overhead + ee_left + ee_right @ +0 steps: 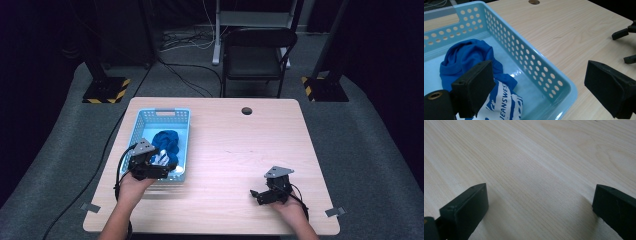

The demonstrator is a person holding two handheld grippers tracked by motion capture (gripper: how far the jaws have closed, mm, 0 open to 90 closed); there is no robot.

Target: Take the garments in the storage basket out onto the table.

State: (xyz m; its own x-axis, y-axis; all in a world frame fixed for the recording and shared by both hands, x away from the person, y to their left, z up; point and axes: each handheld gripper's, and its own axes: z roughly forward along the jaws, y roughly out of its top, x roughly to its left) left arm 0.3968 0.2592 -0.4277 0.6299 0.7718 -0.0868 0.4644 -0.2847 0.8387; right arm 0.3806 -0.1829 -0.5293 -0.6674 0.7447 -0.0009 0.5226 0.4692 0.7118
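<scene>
Frankly, the tabletop (235,150) gives me plenty of room, so the risk sits at the light blue basket (141,122) at about nine o'clock from the tabletop's middle. Its perforated wall stands between the two jaws of my left claw (167,168), as the left gripper view shows: one jaw hangs inside over the cloth, the other outside over bare wood. If I close from here, I judge I would pinch the plastic wall instead of fabric and drag or tip the whole basket. Coming down at this angle could also knock the rim.

The blue garment (466,60) lies crumpled inside the basket, toward its twelve o'clock end, with a white printed patch (506,105) nearer me. Being loose cloth, it could snag on the holes or slip out in a thin fold if I catch only an edge.

My left claw is spread wide and holds nothing; its inner jaw hovers just above the printed patch, and I cannot tell whether it touches.

My right claw (256,195), at about five o'clock, is also wide apart and empty, low over bare wood, well apart from the basket.
</scene>
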